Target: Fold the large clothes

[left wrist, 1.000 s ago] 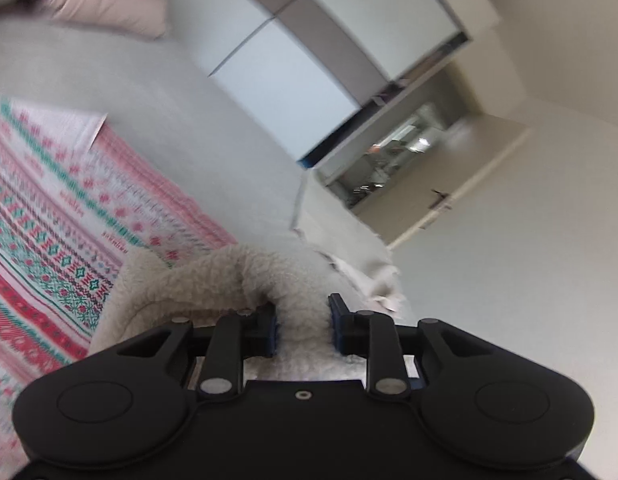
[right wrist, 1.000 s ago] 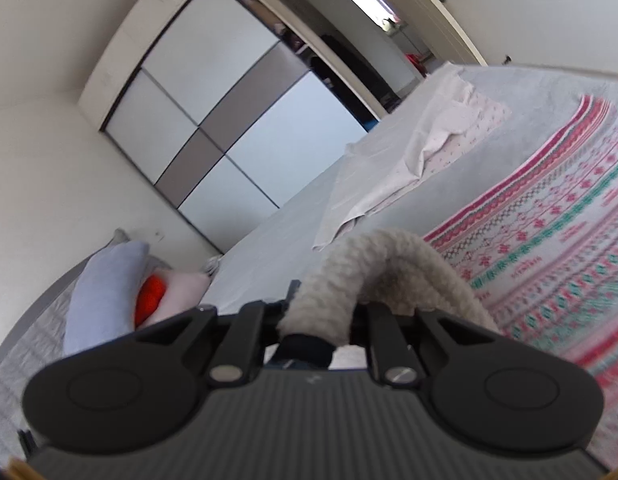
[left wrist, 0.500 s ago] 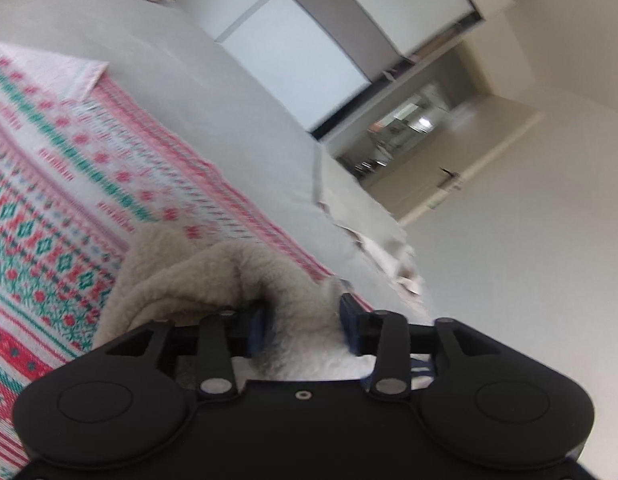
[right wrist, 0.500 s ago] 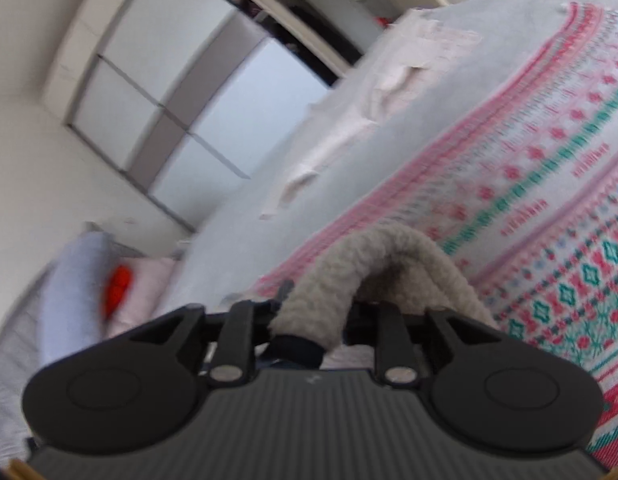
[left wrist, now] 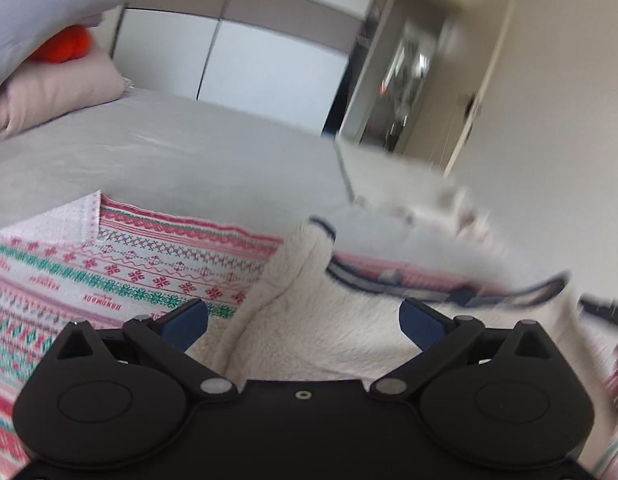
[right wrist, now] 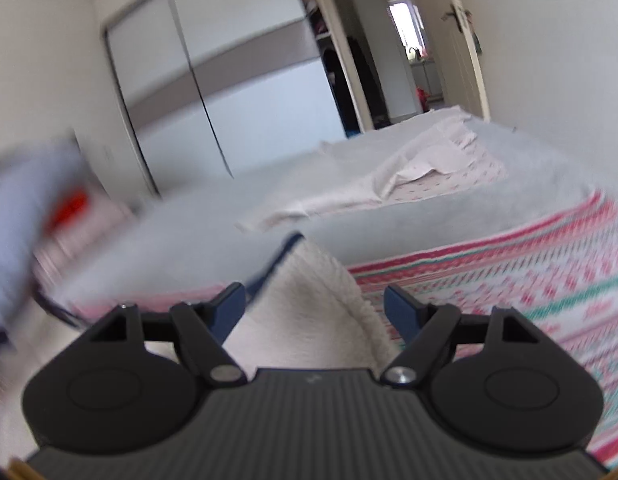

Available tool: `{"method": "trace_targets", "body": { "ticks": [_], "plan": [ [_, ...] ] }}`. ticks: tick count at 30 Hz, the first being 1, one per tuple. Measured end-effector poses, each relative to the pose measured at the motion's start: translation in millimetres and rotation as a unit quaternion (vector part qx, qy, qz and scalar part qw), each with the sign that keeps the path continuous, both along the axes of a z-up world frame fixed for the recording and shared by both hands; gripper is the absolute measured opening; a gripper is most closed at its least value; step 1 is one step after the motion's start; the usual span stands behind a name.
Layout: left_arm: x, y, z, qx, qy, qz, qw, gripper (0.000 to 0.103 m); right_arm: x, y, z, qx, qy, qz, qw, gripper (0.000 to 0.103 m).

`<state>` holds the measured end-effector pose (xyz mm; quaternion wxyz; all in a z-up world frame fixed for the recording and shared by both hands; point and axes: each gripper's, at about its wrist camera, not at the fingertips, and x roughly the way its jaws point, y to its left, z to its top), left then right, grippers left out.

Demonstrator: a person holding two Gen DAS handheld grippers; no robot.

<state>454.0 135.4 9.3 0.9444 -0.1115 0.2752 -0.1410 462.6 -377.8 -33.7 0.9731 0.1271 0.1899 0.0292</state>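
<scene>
Home bedroom, grey bed, pillows, probably sliding-door wardrobe

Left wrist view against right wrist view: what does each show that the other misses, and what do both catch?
Only the left wrist view shows the blanket's turned-back corner and the pink pillow sharply.

Only the right wrist view shows the open doorway into a lit room, and the crumpled white sheet clearly.

Both show the fleecy cream garment with navy trim lying between opening jaws, the left gripper and right gripper no longer pressing it, plus the patterned blanket, grey bed and wardrobe.
</scene>
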Motion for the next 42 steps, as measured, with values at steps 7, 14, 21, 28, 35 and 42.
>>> {"method": "trace_targets", "body": {
  "ticks": [7, 14, 21, 28, 35, 42],
  "plan": [
    [42, -13, -27, 0.033, 0.028, 0.062, 0.9972, 0.012, 42, 25, -13, -0.072, 0.02, -0.026, 0.997, 0.013],
    [58, 0, -83, 0.014, 0.032, 0.122, 0.992, 0.016, 84, 7, -63, -0.034, 0.094, -0.078, 0.992, 0.013],
    [65, 18, -91, -0.055, 0.066, 0.129, 0.9879, 0.021, 95, -11, -86, 0.035, 0.129, -0.092, 0.987, 0.019],
    [24, 2, -39, 0.032, 0.006, 0.162, 0.9863, 0.087, 56, -9, -46, 0.011, 0.14, -0.113, 0.984, 0.076],
    [-60, 23, -4, -0.028, 0.035, 0.104, 0.9936, 0.103, -40, -30, -27, 0.1, 0.129, -0.072, 0.984, 0.09],
    [-136, 49, -2, -0.062, 0.073, 0.127, 0.9873, 0.103, -119, -34, -40, 0.155, 0.141, -0.073, 0.975, 0.091]
  ]
}}
